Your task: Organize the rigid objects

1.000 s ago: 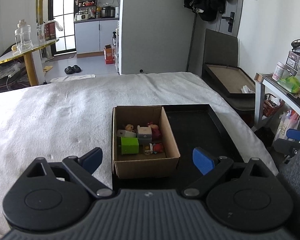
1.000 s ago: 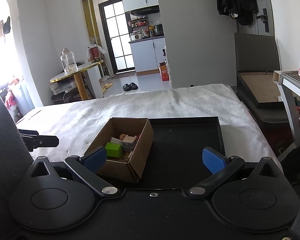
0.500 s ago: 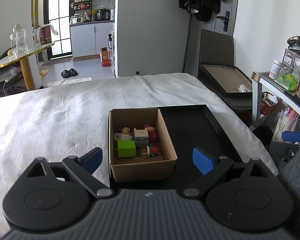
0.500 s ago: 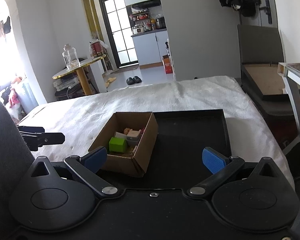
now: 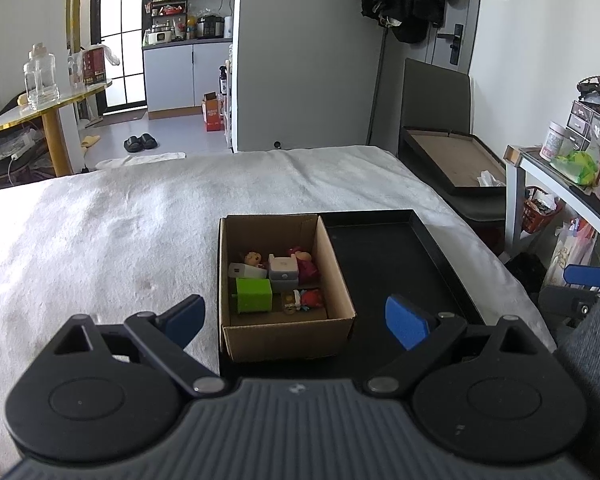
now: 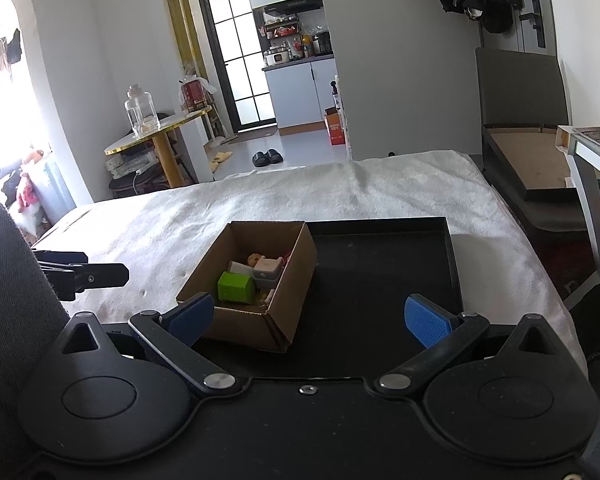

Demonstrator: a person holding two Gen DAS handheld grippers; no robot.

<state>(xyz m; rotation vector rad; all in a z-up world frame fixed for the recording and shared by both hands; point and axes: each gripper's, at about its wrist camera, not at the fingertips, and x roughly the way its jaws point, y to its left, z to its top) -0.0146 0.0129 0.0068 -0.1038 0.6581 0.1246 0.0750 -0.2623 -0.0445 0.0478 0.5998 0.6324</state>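
An open cardboard box point(image 5: 336, 264) stands in the left part of a black tray point(image 5: 392, 256) on a white-covered bed. In the box lie a green block point(image 5: 254, 295), a grey-white block point(image 5: 283, 272), small doll figures point(image 5: 304, 262) and a red toy point(image 5: 312, 299). My left gripper point(image 5: 296, 316) is open and empty, just before the box's near wall. My right gripper point(image 6: 318, 316) is open and empty, over the tray's near edge; the box point(image 6: 296, 256), green block point(image 6: 236, 286) and tray point(image 6: 384, 272) show there too.
The white bed cover point(image 5: 100, 232) stretches left and beyond the tray. A dark chair with a brown-lined tray point(image 5: 452, 156) stands at the bed's right. A side table point(image 5: 560, 184) with jars and bags is at far right. A round table point(image 6: 160, 136) stands far left.
Both grippers shifted slightly; the views tilted and the box sits a little nearer. Both stayed open and empty.
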